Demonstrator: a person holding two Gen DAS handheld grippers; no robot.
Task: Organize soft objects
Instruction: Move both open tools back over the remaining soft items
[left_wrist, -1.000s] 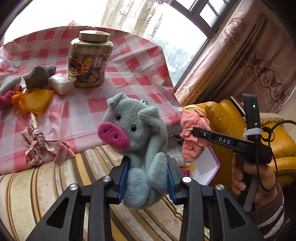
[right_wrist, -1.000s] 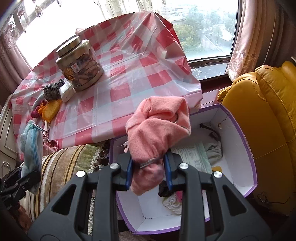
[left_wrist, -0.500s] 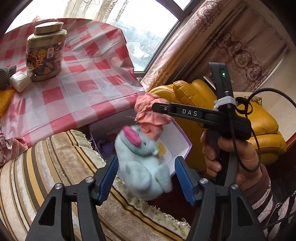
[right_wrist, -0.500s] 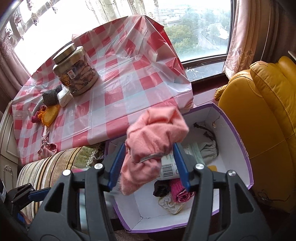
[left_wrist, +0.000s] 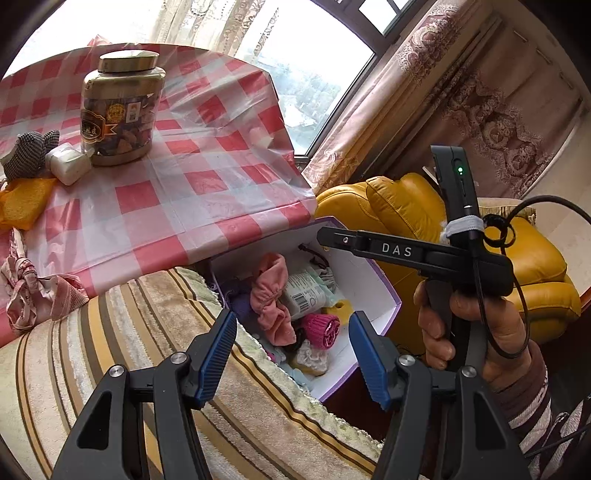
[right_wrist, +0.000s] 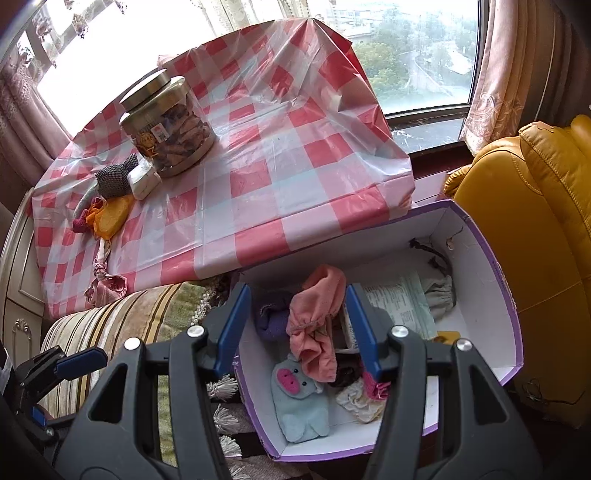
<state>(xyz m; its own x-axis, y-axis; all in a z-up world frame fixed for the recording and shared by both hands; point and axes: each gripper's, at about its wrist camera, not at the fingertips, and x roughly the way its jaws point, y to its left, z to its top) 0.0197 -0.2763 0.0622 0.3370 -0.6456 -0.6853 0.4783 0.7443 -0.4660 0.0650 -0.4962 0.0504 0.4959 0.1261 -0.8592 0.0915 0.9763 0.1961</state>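
A purple-rimmed white box stands below the table edge. In it lie the light-blue pig plush and the pink scrunchie cloth, draped over other soft items. My right gripper hangs open above the box, and the pink cloth lies below its fingers, free of the pads. My left gripper is open with nothing between its blue pads, above the striped cushion beside the box. A hand holds the right gripper's handle at the right.
On the red-checked tablecloth stand a gold-lidded jar, a houndstooth plush, a white packet, a yellow pouch and a knotted pink fabric at the edge. A yellow leather armchair borders the box on the right.
Both grippers opened. The pig plush left the left gripper and the pink cloth left the right one; both now lie in the box. The left view swung right, towards the box.
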